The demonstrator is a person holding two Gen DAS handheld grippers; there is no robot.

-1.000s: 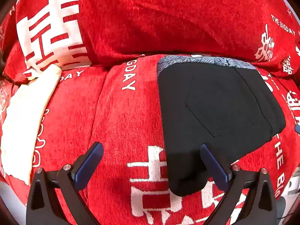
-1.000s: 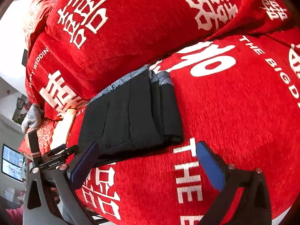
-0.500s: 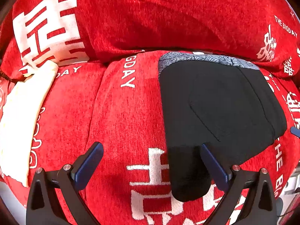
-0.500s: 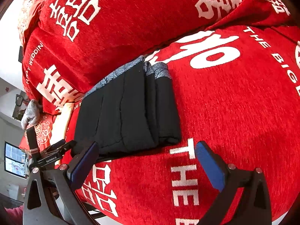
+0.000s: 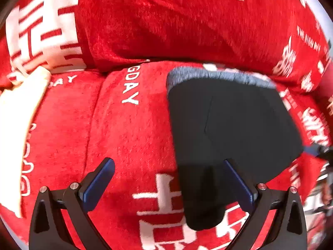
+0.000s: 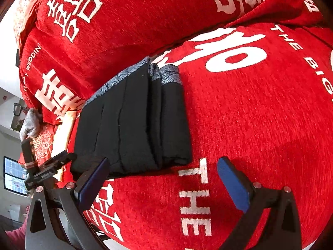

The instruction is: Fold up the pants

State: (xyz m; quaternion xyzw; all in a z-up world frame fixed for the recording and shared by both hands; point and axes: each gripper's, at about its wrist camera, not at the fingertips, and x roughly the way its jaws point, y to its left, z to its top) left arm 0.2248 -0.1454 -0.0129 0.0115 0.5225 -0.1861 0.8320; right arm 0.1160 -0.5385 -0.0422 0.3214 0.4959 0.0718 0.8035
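Observation:
Black pants [image 5: 229, 129] with a grey-blue patterned waistband lie folded in a compact stack on a red sofa seat; they also show in the right wrist view [image 6: 133, 125], layers visible at the right edge. My left gripper [image 5: 168, 179] is open and empty, hovering over the near left corner of the stack. My right gripper [image 6: 164, 179] is open and empty, just in front of the stack's near edge. The left gripper's body [image 6: 41, 170] shows at the left of the right wrist view.
The red sofa cover [image 5: 129, 135] has white lettering, and its back cushions [image 6: 145, 10] rise behind the pants. A cream cloth [image 5: 14, 125] lies on the seat at far left. The room with a window [image 6: 14, 177] shows beyond the sofa's left end.
Both grippers have drifted slightly; the pants sit a little lower and closer in the left wrist view. The pants themselves have not moved and both grippers stay open.

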